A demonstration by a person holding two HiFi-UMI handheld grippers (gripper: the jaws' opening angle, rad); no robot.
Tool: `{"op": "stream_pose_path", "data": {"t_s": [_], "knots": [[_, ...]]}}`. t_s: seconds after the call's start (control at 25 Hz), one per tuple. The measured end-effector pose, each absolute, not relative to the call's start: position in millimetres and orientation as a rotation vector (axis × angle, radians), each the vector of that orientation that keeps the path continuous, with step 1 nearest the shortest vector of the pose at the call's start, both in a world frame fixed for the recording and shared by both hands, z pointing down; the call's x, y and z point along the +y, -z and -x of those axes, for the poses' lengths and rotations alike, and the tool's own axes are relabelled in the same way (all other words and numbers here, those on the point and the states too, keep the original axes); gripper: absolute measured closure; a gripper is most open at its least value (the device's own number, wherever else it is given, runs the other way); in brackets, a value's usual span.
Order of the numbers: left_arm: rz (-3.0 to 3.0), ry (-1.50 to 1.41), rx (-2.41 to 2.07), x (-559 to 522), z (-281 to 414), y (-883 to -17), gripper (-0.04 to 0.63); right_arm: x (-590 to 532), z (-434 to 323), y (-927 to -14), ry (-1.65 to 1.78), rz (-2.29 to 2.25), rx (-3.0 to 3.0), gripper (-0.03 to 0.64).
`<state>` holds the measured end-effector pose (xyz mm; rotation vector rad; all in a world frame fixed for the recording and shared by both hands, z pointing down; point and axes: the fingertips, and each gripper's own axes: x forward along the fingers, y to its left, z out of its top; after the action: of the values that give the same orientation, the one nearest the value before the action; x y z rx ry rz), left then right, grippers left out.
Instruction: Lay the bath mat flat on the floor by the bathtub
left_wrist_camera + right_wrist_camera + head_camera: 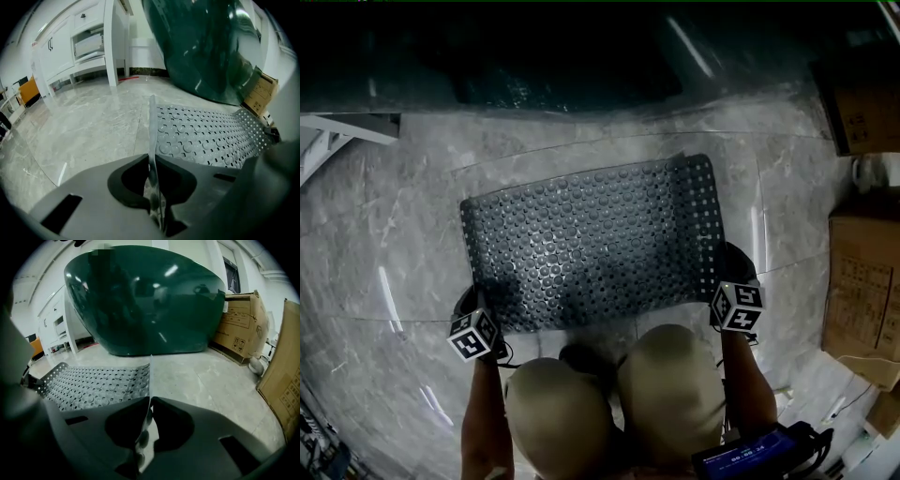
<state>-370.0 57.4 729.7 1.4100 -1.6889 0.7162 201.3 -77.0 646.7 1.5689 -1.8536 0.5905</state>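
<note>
**A:** What does the room look like?

**B:** A grey marble floor (384,216). A dark green bathtub (562,56) stands at the far side, and there are cardboard boxes (862,281) on the right.

**A:** Where is the bath mat?

**B:** The grey, studded bath mat (591,244) is spread across the floor, just on the near side of the tub.

**A:** And the grippers?

**B:** The left gripper (152,187) is clamped on the mat's near left corner. The right gripper (146,427) is clamped on its near right corner. Each one pinches the mat's edge between closed jaws.
</note>
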Motion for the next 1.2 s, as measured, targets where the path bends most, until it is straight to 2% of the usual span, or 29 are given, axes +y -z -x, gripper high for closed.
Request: {"op": "stream_pose_path", "data": {"t_s": [0.64,0.72,0.76,0.96,1.16,1.2], "knots": [[-1.348,-0.642,-1.718,54,374,-725,0.551,-79,-215,-662,-0.641,-1.607,-1.822,0.583],[-1.354,-0.620,-1.725,55,374,-719,0.444,-80,-213,-662,-0.645,-1.599,-1.836,0.581],[-1.358,-0.608,-1.729,56,374,-715,0.434,-81,-213,-661,-0.644,-1.596,-1.844,0.578],[-1.338,-0.547,-1.785,66,385,-695,0.425,-88,-215,-651,-0.641,-1.618,-1.858,0.508],[-1.325,-0.392,-1.871,66,388,-659,0.425,-94,-210,-617,-0.511,-1.681,-1.897,0.508],[-1.343,-0.383,-1.873,64,385,-658,0.433,-93,-205,-615,-0.503,-1.673,-1.916,0.538]]}}
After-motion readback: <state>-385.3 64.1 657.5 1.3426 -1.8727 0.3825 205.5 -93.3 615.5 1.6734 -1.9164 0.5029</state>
